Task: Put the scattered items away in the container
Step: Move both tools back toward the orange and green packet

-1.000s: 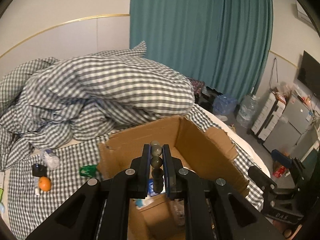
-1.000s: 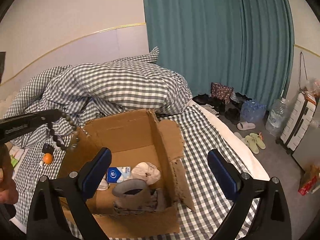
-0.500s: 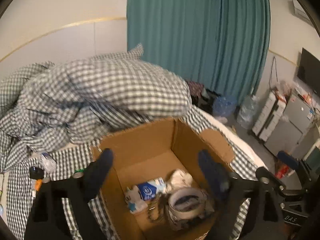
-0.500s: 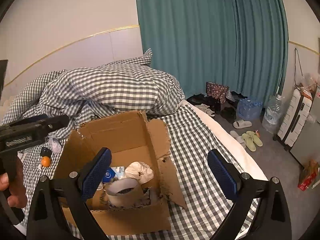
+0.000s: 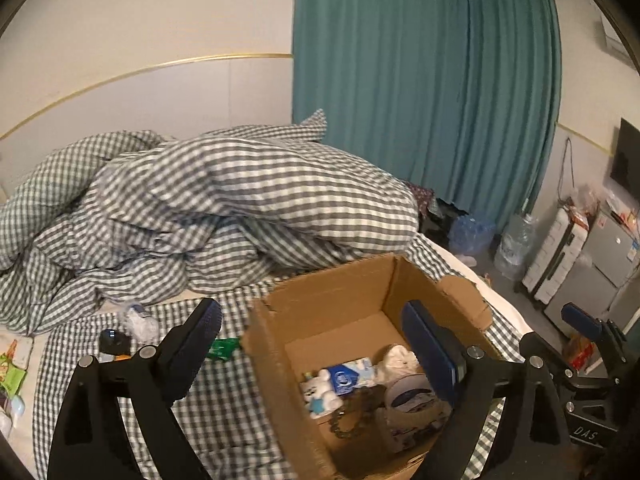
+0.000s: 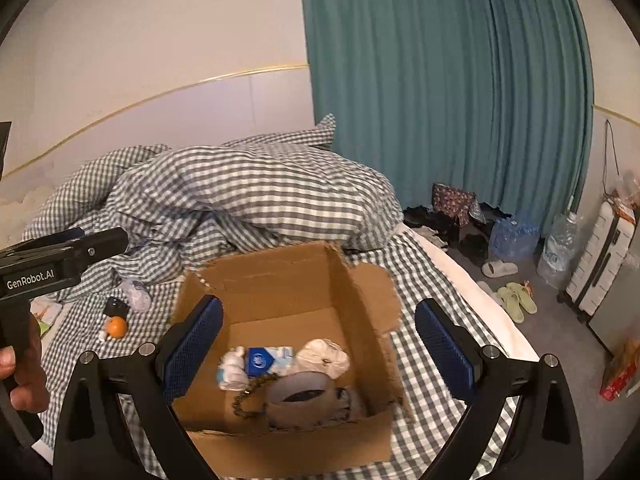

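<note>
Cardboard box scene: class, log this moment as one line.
left gripper: open, empty | right gripper: open, empty | bead chain: in cardboard box | orange: on bed

The right gripper (image 6: 318,340) hangs above the cardboard box (image 6: 288,280) with its blue-padded jaws spread wide. Inside the box lie a bead string (image 6: 250,394), a tape roll (image 6: 300,396), a blue packet (image 6: 262,360) and a white cloth (image 6: 326,356). At far left, the left gripper (image 6: 100,242) points over the checked bedding. An orange (image 6: 117,326) sits on the sheet, left of the box.
</note>
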`<act>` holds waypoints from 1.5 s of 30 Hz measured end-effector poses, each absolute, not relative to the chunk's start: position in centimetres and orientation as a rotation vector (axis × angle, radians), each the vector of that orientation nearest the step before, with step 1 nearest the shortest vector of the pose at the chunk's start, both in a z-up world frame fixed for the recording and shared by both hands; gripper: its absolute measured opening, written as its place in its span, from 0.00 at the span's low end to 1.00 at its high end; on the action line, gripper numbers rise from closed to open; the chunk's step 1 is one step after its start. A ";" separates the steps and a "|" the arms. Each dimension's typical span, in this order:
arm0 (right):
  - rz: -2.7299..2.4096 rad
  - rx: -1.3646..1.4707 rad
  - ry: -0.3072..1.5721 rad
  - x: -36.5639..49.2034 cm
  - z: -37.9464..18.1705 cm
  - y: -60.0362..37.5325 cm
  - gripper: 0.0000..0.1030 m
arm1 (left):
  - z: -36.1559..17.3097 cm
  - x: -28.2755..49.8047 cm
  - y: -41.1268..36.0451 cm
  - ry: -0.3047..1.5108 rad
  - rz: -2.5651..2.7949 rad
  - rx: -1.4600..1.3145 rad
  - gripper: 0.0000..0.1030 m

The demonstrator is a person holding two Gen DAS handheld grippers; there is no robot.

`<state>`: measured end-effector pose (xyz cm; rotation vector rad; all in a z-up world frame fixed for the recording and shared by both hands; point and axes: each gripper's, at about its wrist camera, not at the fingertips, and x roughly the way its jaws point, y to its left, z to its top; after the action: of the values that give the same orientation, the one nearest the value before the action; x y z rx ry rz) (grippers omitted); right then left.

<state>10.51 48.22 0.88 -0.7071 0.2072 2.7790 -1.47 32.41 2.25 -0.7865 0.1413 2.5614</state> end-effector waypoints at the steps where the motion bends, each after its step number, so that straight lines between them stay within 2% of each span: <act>1: 2.786 -0.704 0.201 10.3 1.1 47.6 0.94 | 2.5 -1.4 31.5 0.138 2.576 -0.782 0.91; 15: 2.905 -0.661 0.154 6.8 4.0 38.7 0.99 | 5.7 -1.6 19.2 0.072 2.765 -0.726 0.94; 25: 2.996 -0.694 0.096 3.3 4.3 31.0 1.00 | 5.1 -3.1 8.4 -0.010 2.916 -0.770 1.00; 31: 3.050 -0.705 0.069 1.3 4.4 26.8 1.00 | 5.1 -3.7 1.8 -0.077 3.002 -0.796 1.00; 37: 3.086 -0.730 -0.003 0.1 4.1 23.3 1.00 | 4.2 -4.4 -2.1 -0.150 3.035 -0.828 1.00; 45: 3.081 -0.819 -0.027 -2.3 1.6 21.8 1.00 | 1.0 -6.1 -3.3 -0.155 3.017 -0.919 1.00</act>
<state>-2.25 21.76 1.58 -0.8192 -0.0273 3.0806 -6.10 -3.26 0.97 -0.9189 -0.1546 3.0168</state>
